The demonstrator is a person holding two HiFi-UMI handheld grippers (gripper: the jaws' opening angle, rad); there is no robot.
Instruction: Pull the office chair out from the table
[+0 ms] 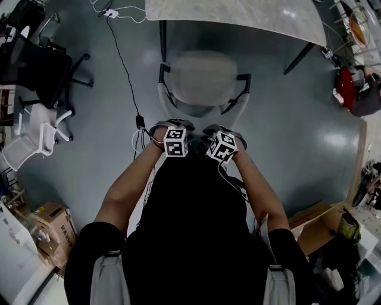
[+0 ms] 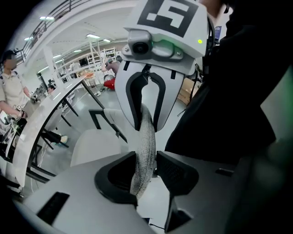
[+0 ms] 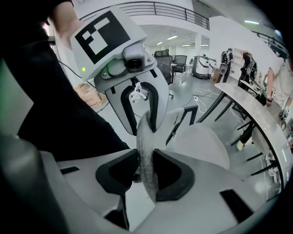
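Note:
The pale office chair (image 1: 202,77) stands a little out from the marble-topped table (image 1: 238,15), its seat toward the table and its back toward me. Both grippers are side by side at the top of its backrest. In the left gripper view the grey fabric edge of the backrest (image 2: 143,137) runs between the jaws of my left gripper (image 2: 145,155) (image 1: 169,126); a thin gap shows at one pad, so it is open. My right gripper (image 3: 146,152) (image 1: 225,128) has its pads against both sides of the backrest edge (image 3: 148,178). The seat (image 3: 201,141) shows beyond.
A black office chair (image 1: 41,65) and a white chair (image 1: 36,137) stand at the left. A cable (image 1: 125,65) runs across the floor beside the chair. Cardboard boxes (image 1: 53,226) (image 1: 315,226) sit near my feet on both sides. A person (image 2: 11,87) stands at the table's far side.

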